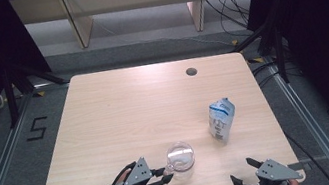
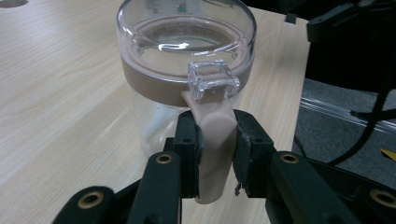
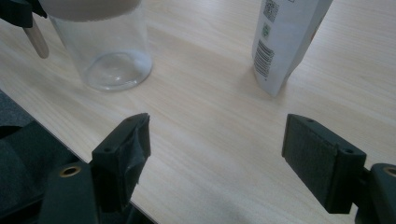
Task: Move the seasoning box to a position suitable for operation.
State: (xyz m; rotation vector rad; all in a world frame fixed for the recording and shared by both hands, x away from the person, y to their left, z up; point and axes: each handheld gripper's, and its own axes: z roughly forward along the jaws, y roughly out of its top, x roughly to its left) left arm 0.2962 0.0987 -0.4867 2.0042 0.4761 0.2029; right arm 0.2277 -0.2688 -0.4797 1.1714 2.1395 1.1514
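A clear jar (image 1: 180,161) with a domed clear lid and a tan seal band (image 2: 182,79) stands near the table's front edge. My left gripper (image 1: 165,177) is shut on the tan strap (image 2: 215,149) that hangs from the lid's clasp, its pads (image 2: 189,156) pressing both sides. A white pouch with blue print (image 1: 221,120) stands upright to the right of the jar, also seen in the right gripper view (image 3: 287,42). My right gripper (image 3: 215,154) is open above the front right of the table (image 1: 241,171), nothing between its jaws. The jar's base (image 3: 109,51) looks empty.
The wooden table (image 1: 120,115) has a round cable hole (image 1: 191,71) at the back right. Dark floor and metal rails (image 1: 309,119) flank it. Shelving legs (image 1: 80,25) stand beyond the far edge.
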